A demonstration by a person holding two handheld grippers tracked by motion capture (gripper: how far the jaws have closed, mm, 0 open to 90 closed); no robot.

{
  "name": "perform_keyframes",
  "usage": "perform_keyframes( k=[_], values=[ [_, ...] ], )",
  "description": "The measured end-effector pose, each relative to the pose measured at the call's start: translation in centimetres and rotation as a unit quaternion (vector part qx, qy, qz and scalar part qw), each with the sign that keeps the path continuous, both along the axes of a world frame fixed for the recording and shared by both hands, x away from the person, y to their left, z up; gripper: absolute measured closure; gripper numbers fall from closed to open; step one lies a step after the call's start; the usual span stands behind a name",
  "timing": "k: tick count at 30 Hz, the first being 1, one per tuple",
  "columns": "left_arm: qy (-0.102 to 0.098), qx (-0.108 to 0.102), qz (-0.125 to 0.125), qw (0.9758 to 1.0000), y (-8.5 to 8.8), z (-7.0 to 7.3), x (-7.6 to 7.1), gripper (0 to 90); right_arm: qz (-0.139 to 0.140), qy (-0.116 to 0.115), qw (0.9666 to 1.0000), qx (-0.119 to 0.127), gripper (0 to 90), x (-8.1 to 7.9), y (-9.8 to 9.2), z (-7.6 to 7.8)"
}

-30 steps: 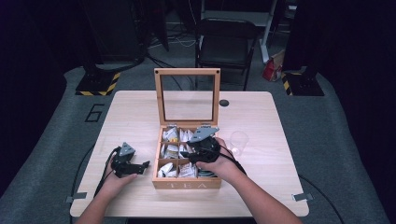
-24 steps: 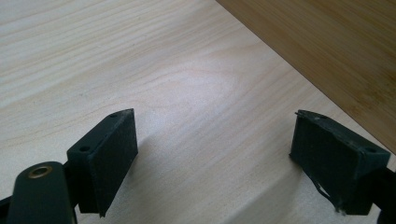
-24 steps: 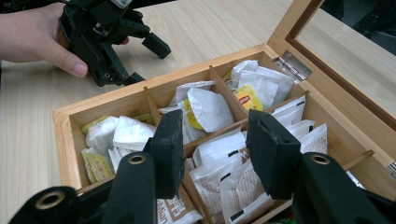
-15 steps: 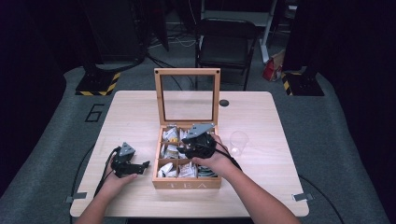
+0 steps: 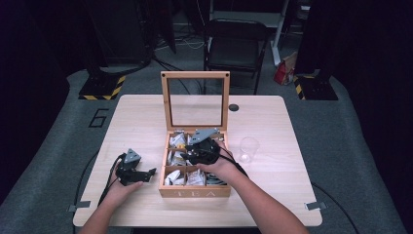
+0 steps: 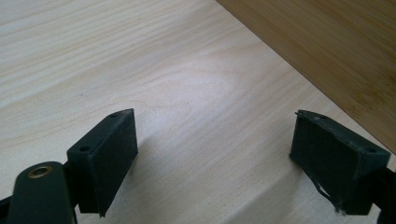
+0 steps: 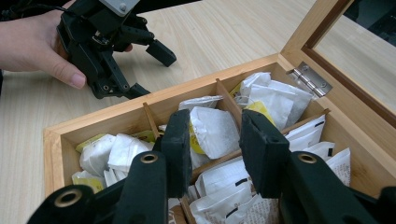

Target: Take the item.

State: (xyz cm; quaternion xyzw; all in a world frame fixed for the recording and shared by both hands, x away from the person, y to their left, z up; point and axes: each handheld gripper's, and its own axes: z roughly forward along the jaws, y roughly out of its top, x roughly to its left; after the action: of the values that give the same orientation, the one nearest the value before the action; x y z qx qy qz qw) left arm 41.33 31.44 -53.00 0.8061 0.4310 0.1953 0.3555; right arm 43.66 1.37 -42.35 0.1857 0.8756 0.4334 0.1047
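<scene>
A wooden tea box (image 5: 195,191) stands open in the middle of the table, its glass lid (image 5: 195,100) upright, its compartments packed with white tea bags. My right gripper (image 5: 192,155) hangs over the box's middle row. In the right gripper view its jaws (image 7: 215,116) have just been closing and stand on either side of a white and yellow tea bag (image 7: 212,133); I see no firm pinch. My left gripper (image 5: 147,175) rests on the table left of the box, open and empty (image 6: 215,121), and also shows in the right gripper view (image 7: 154,72).
A clear plastic cup (image 5: 248,148) stands on the table right of the box. The box's outer wall (image 6: 327,46) lies just ahead of the left jaws. A black chair (image 5: 236,46) stands behind the table. Bare tabletop (image 5: 136,126) stretches left of the lid.
The right gripper has shifted slightly left over the box. The left gripper and hand have stayed put.
</scene>
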Motion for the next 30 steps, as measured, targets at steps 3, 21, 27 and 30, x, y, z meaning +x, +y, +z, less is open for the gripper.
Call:
perform_keyframes(
  k=[3, 21, 27, 30],
  values=[
    [0.001, 0.0, -0.002, 1.0, 0.0, 0.0, 0.0, 14.2, 0.002, 0.002, 1.0, -0.001, 64.9, 0.1, 0.2, -0.2],
    [0.001, 0.001, -0.001, 1.0, 0.0, 0.0, 0.0, 14.2, 0.013, 0.008, 0.9998, -0.011, 71.6, 0.5, 1.2, -1.2],
    [0.0, 0.0, 0.0, 1.0, 0.0, 0.0, 0.0, 14.2, 0.022, 0.008, 0.9996, -0.013, 71.9, 0.7, 1.4, -1.5],
    [0.0, 0.0, -0.001, 1.0, 0.0, 0.0, 0.0, 14.2, 0.022, 0.012, 0.9996, -0.016, 71.5, 0.7, 1.6, -1.6]
  ],
)
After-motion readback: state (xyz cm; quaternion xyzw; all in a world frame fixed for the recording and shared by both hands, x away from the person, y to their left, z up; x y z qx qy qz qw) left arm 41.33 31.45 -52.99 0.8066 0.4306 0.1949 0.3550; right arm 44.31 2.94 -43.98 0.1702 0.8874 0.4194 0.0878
